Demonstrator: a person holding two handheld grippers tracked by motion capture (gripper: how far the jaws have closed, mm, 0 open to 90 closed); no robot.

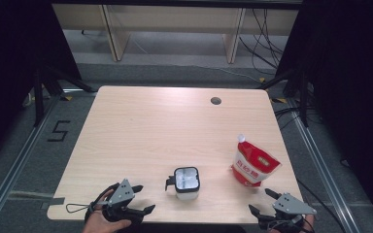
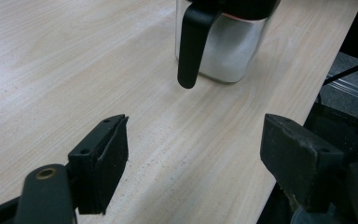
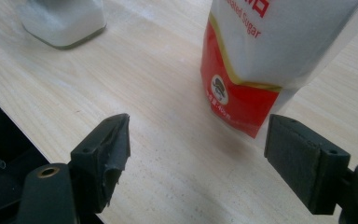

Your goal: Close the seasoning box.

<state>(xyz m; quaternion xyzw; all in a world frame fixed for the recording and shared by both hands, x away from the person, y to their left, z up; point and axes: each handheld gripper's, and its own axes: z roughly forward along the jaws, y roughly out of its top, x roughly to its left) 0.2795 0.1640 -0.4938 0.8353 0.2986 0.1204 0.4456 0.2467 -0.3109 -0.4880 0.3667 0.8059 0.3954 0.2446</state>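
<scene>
Two grippers sit at the bottom of the high view, both with jaws spread wide and gripping nothing. The left gripper is at the lower left, held by a hand at the bottom edge; the right gripper is at the lower right.

Just right of the left gripper, low in the centre of the frame, a clear jar with a black lid rim stands on the wooden table. It seems to hold something white, though the view is too coarse to be sure. In the left gripper view the jar is at the top centre, its black handle hanging down toward the open jaws, apart from them.

A red and white sugar pouch stands upright above the right gripper, near it. In the right gripper view the pouch takes the upper right, the jar's base the upper left.
</scene>
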